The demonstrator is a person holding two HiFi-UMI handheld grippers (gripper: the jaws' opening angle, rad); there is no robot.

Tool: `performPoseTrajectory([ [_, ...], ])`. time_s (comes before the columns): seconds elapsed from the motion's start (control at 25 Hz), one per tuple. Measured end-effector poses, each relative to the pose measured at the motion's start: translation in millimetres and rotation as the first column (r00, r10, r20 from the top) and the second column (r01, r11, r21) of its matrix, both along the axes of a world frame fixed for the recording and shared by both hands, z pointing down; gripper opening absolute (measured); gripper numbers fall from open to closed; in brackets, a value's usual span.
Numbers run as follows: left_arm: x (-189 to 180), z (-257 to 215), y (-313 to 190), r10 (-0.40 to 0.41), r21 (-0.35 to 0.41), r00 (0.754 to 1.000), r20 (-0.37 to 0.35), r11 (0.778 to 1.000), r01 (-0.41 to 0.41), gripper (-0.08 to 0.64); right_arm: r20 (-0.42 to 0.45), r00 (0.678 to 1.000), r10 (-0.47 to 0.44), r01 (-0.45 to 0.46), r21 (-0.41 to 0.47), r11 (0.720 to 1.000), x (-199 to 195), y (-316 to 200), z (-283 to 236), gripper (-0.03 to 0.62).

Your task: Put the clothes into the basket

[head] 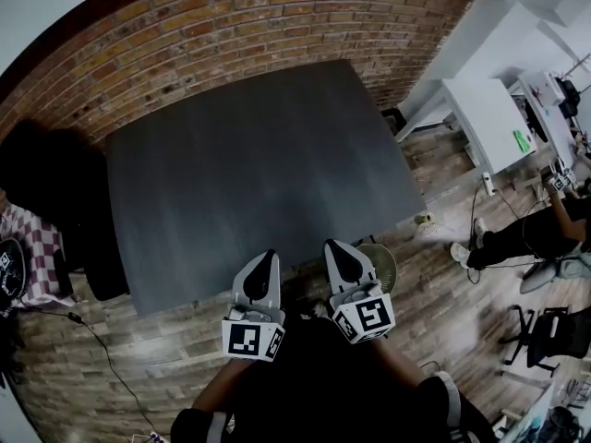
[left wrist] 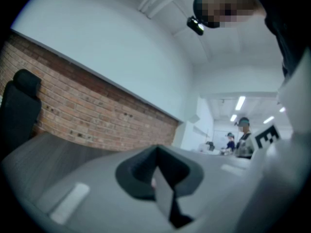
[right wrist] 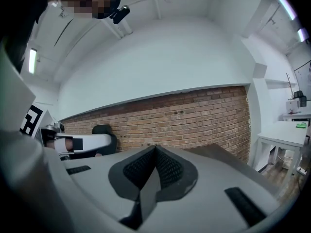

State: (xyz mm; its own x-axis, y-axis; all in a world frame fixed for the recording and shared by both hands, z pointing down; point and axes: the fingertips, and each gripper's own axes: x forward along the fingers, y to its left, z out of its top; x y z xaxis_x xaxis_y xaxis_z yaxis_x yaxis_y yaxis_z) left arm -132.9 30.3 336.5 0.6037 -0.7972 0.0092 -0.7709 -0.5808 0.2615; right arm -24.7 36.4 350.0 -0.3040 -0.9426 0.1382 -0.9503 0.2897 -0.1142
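Ahead at 12 o'clock: wide dark grey rectangular tabletop [head: 259,173], bare from near edge to far edge, room to pass level across it. At 6 o'clock: left gripper [head: 265,258] and right gripper [head: 338,247] side by side, tips at the near edge, narrow gap between. From 10 to 1 o'clock: red brick wall [head: 231,17], closing the far side. At 9 o'clock: tall black padded chair [head: 46,201] just beside the table's left edge, with red-and-white checked fabric [head: 32,247] beside it. At 7 o'clock: thin black cable [head: 102,353] across the wooden plank floor [head: 443,312]. At 4 o'clock: round pale disc [head: 383,266] near the table's right corner. Farther out at 2 to 4 o'clock: white rectangular desk [head: 489,118], seated person's legs [head: 517,238], black wheeled office chair [head: 554,330], well apart from the table, open floor between.
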Motion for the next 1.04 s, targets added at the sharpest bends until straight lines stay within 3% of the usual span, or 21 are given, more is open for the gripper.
performPoseTrajectory([
  [1.04, 3.3, -0.3, 24.6, 0.031, 0.012, 0.999, -0.011, 0.999, -0.031, 0.005, 0.002, 1.000, 0.004, -0.004, 0.007, 1.000, -0.7, 27.4, 1.0, 0.005],
])
